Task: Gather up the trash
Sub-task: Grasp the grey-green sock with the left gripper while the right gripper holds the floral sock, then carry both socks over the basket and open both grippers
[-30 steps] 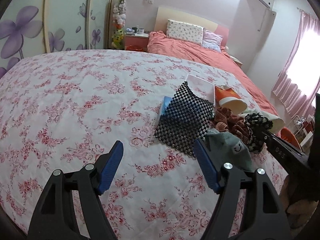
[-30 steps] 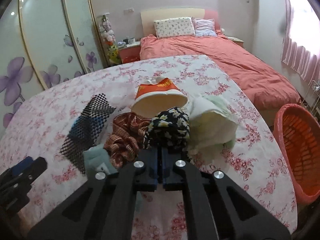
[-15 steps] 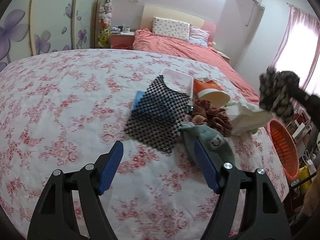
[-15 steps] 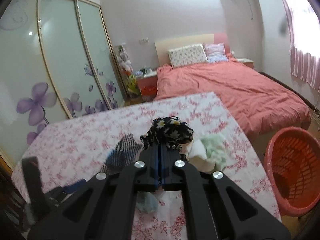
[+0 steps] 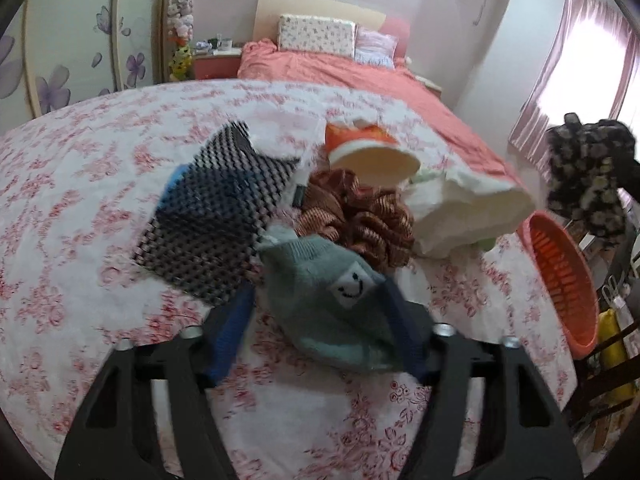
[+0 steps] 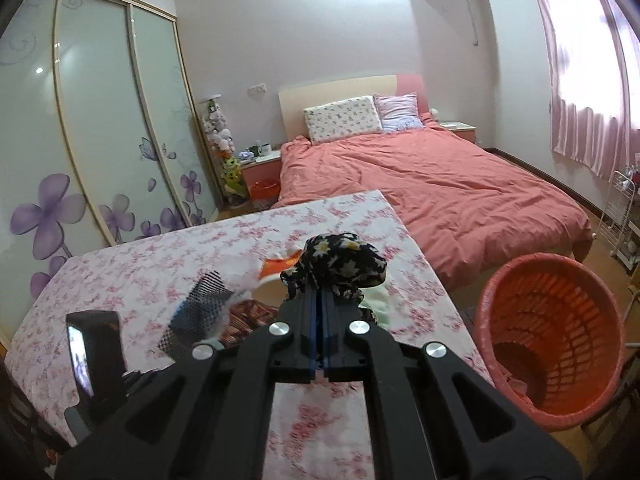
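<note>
Floral tablecloth [image 5: 80, 208] covers the work surface, with a made bed [image 6: 432, 176] beyond. Left to right in the left wrist view: black mesh mat [image 5: 216, 216]; grey-green sock [image 5: 332, 300] bearing a smiley patch, lying between the left gripper [image 5: 320, 320] fingers, whose jaws are closing around it; brown crumpled cloth [image 5: 360, 220]; orange paper cup [image 5: 368, 156] on its side, interior apparently empty; white crumpled wrapper [image 5: 468, 212]. Orange basket [image 6: 552, 332] stands off the table's right edge, holding a scrap at its bottom. Right gripper [image 6: 320, 300], fingers pressed together, pinches a black floral cloth [image 6: 340, 264] aloft.
</note>
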`<act>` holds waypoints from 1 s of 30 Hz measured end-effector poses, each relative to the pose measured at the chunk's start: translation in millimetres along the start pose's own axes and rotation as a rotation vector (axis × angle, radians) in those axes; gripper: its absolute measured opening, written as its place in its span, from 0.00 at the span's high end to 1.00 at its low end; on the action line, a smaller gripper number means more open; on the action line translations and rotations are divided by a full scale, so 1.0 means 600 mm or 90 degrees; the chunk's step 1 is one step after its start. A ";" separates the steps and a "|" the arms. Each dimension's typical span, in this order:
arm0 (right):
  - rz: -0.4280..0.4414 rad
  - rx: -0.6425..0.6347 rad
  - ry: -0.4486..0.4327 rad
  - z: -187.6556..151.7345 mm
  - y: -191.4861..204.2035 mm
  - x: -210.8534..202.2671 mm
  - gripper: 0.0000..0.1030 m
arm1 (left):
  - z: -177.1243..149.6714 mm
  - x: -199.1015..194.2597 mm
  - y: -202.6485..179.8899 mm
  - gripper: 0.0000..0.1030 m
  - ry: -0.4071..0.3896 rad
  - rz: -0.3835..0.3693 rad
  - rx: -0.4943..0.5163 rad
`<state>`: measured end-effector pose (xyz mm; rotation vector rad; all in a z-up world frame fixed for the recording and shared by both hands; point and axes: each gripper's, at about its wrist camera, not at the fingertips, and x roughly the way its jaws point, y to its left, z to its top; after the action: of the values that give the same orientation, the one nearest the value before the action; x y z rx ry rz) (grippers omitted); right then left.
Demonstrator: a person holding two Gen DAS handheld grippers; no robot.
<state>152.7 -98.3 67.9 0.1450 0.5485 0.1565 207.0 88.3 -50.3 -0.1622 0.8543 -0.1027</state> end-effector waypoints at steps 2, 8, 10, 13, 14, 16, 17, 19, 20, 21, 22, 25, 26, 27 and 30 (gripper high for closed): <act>-0.005 0.003 0.004 -0.006 -0.008 0.001 0.97 | -0.003 0.007 -0.005 0.69 0.008 -0.003 0.000; -0.021 0.019 0.008 -0.018 -0.043 -0.008 0.97 | 0.002 -0.022 -0.014 0.88 -0.018 -0.042 0.012; -0.025 0.025 0.002 -0.019 -0.057 -0.016 0.97 | 0.008 -0.032 -0.018 0.88 -0.027 -0.043 0.016; -0.029 0.035 -0.007 -0.018 -0.073 -0.028 0.97 | 0.023 -0.061 -0.021 0.88 -0.050 -0.043 0.019; -0.029 0.038 -0.009 -0.018 -0.079 -0.032 0.97 | 0.029 -0.066 -0.023 0.88 -0.055 -0.043 0.020; -0.031 0.046 -0.014 -0.018 -0.092 -0.040 0.97 | 0.038 -0.082 -0.029 0.88 -0.070 -0.045 0.024; -0.032 0.050 -0.017 -0.019 -0.099 -0.044 0.97 | 0.044 -0.094 -0.034 0.88 -0.082 -0.044 0.028; -0.035 0.055 -0.021 -0.018 -0.107 -0.050 0.97 | 0.054 -0.105 -0.037 0.88 -0.095 -0.044 0.034; -0.037 0.058 -0.022 -0.019 -0.112 -0.052 0.97 | 0.059 -0.114 -0.041 0.88 -0.105 -0.045 0.037; -0.038 0.060 -0.024 -0.019 -0.117 -0.056 0.97 | 0.064 -0.120 -0.044 0.88 -0.112 -0.045 0.040; -0.039 0.062 -0.026 -0.018 -0.123 -0.059 0.97 | 0.071 -0.128 -0.049 0.88 -0.121 -0.044 0.043; -0.045 0.069 -0.032 -0.020 -0.139 -0.069 0.97 | 0.086 -0.140 -0.067 0.88 -0.133 -0.052 0.051; -0.047 0.070 -0.034 -0.020 -0.144 -0.073 0.97 | 0.089 -0.140 -0.072 0.88 -0.135 -0.055 0.054; -0.049 0.072 -0.036 -0.020 -0.147 -0.075 0.97 | 0.092 -0.142 -0.080 0.88 -0.137 -0.060 0.059; -0.059 0.079 -0.046 -0.019 -0.167 -0.089 0.97 | 0.097 -0.143 -0.115 0.88 -0.142 -0.078 0.080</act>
<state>112.5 -205.0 67.3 0.2441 0.4918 0.0267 193.6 39.5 63.4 -0.1058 0.6132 -0.2475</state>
